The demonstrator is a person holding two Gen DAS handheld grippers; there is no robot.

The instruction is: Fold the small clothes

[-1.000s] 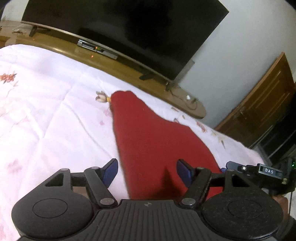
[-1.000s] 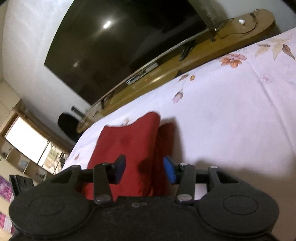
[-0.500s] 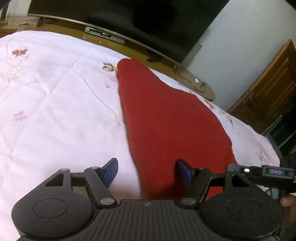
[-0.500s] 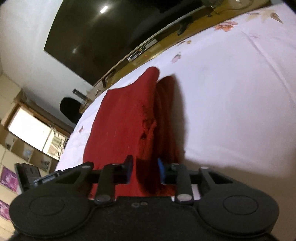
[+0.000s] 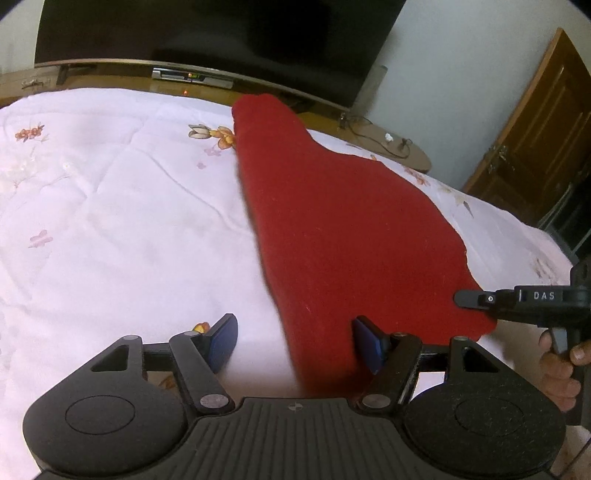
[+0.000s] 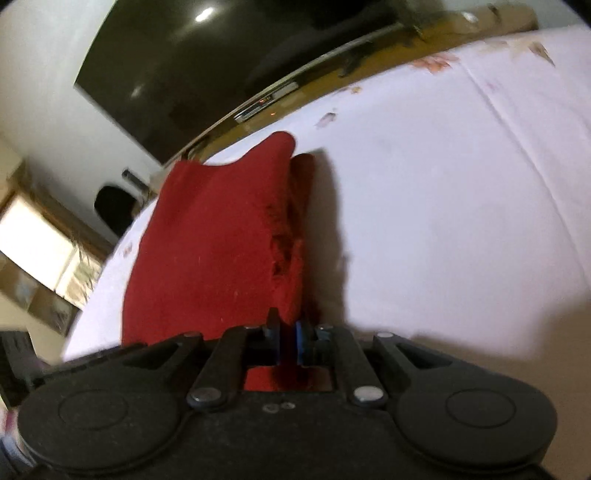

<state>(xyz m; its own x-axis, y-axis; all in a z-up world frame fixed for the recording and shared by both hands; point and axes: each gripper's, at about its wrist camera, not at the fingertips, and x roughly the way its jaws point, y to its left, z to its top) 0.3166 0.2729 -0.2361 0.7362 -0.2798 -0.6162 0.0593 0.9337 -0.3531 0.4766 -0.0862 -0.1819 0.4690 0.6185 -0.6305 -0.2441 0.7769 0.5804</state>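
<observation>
I am holding my left gripper (image 5: 295, 341) low over the white floral bedspread (image 5: 110, 229), its blue pads (image 5: 223, 341) spread wide apart. Only the near left edge of the red garment (image 5: 332, 236) is lying in the gap between them; the left pad is sitting over bare bedspread and the right pad is resting against the red cloth, so nothing is being pinched. From this camera the garment is stretching away toward 12 o'clock, narrowing to a rounded end near the printed orange flowers (image 5: 218, 134), and widening toward 3 o'clock, where my right gripper's body, marked DAS, is showing at the cloth's near right corner with my right hand (image 5: 561, 365) curled around its handle. At 12 o'clock, past the bed's edge, a dark television (image 5: 221, 33) is standing on a long wooden shelf (image 5: 110, 79), and a wooden door (image 5: 535, 129) is showing at 2 o'clock.

My right gripper (image 6: 286, 341) is pressing its pads nearly together on a bunched fold at the garment's (image 6: 214, 251) near edge, with red fabric showing between and behind them. In this view the cloth is running toward 11 o'clock, doubled along its right side, with a layer raised over a lower one. Bare bedspread (image 6: 461, 221) is filling 1 to 4 o'clock.
</observation>
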